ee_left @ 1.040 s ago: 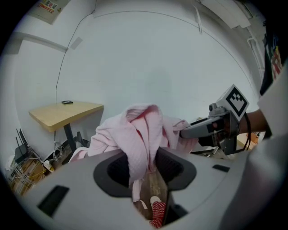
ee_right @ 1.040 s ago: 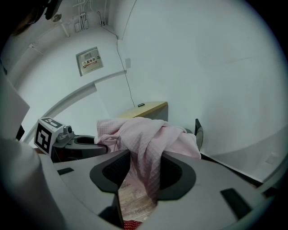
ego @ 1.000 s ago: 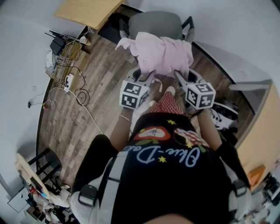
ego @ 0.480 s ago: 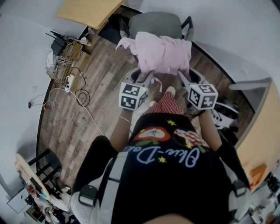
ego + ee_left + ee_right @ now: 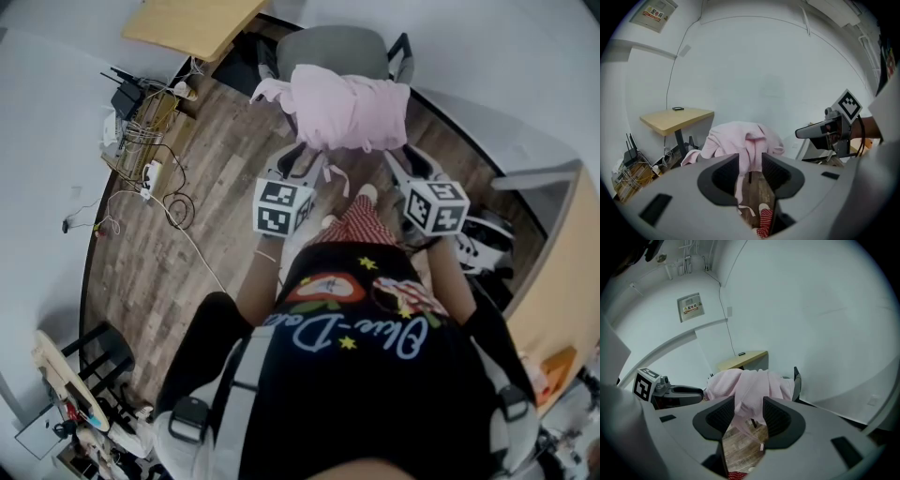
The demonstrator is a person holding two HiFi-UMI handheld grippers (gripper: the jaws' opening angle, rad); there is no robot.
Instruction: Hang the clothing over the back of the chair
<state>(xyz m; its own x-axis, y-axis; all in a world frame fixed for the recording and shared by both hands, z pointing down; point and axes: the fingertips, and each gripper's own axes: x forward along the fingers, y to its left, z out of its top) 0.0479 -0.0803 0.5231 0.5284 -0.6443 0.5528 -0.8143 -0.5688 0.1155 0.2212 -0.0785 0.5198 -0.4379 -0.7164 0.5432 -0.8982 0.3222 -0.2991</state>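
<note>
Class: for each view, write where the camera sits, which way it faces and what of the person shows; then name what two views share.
Head view: on the person's head, facing steeply down at the garment on the chair; shirt, forearms, left gripper and right gripper show.
Left gripper view: on the left gripper, facing along its open jaws toward the garment; right gripper at right.
Right gripper view: same from the right gripper; left gripper at left.
All share the garment.

The clothing (image 5: pixel 349 111) lies over the chair (image 5: pixel 333 47) back, a desk (image 5: pixel 187 23) beyond (to its left).
</note>
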